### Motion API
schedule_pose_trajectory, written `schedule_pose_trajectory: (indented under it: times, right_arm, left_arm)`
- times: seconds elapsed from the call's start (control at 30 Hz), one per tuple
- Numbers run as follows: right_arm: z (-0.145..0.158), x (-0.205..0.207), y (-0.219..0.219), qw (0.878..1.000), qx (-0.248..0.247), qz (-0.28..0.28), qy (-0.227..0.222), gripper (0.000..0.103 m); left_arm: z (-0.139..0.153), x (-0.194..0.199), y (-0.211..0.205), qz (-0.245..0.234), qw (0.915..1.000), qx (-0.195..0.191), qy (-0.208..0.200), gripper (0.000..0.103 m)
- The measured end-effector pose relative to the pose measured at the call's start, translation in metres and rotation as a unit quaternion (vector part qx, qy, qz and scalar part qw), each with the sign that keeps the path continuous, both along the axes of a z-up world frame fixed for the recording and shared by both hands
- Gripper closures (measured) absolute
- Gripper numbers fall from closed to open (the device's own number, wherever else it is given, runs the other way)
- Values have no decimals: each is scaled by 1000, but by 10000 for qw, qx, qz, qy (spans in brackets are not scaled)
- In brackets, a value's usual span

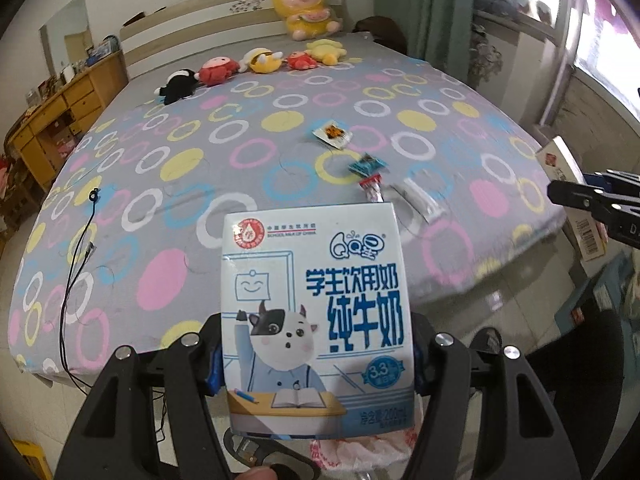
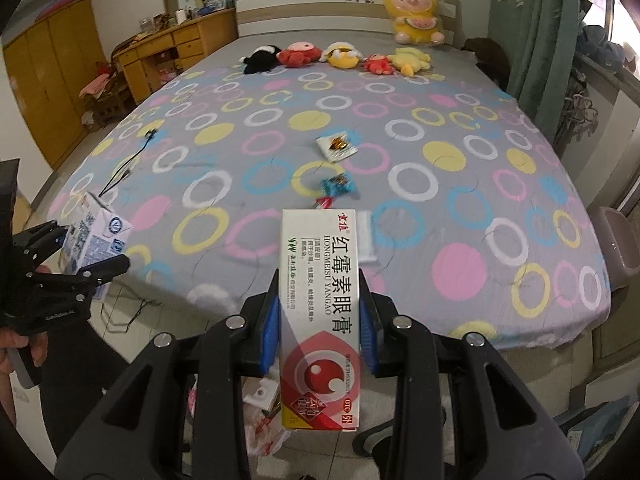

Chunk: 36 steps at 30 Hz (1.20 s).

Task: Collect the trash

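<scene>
Left wrist view: left gripper pinches a blue-white milk carton, hiding wrappers beyond; right gripper pinches a white-red ointment box, its lower end partly blurred.

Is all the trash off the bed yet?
Not yet. The left claw grips a milk carton and the right claw grips a medicine box, both lifted off the bed. Still lying there: a white wrapper, a blue wrapper, a red-tipped one and a clear packet.
</scene>
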State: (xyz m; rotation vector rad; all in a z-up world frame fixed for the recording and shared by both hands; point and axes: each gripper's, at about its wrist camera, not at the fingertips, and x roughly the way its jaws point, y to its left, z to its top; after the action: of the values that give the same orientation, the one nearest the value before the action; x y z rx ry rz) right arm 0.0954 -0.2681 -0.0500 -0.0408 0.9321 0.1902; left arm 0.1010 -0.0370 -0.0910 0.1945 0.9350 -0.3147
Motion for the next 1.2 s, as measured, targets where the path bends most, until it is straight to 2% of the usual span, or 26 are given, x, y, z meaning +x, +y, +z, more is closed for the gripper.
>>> schedule_pose_trajectory:
  times: [0.27, 0.53, 0.93, 1.2]
  right_arm:
    - [-31, -42, 25, 9994, 8, 253, 234, 71]
    - [-82, -63, 47, 9968, -44, 423, 674, 71]
    - [-179, -64, 84, 9834, -212, 860, 1584, 71]
    - [-237, -60, 102, 9721, -332, 1137, 2025, 71]
  left_arm:
    - [-34, -45, -3, -377, 9989, 125, 267, 40]
    - [-93, -69, -7, -643, 9942, 385, 772, 40]
    - [-207, -73, -5, -502, 9791, 695, 1843, 40]
    - [-255, -66, -15, -494, 9708, 843, 2192, 40]
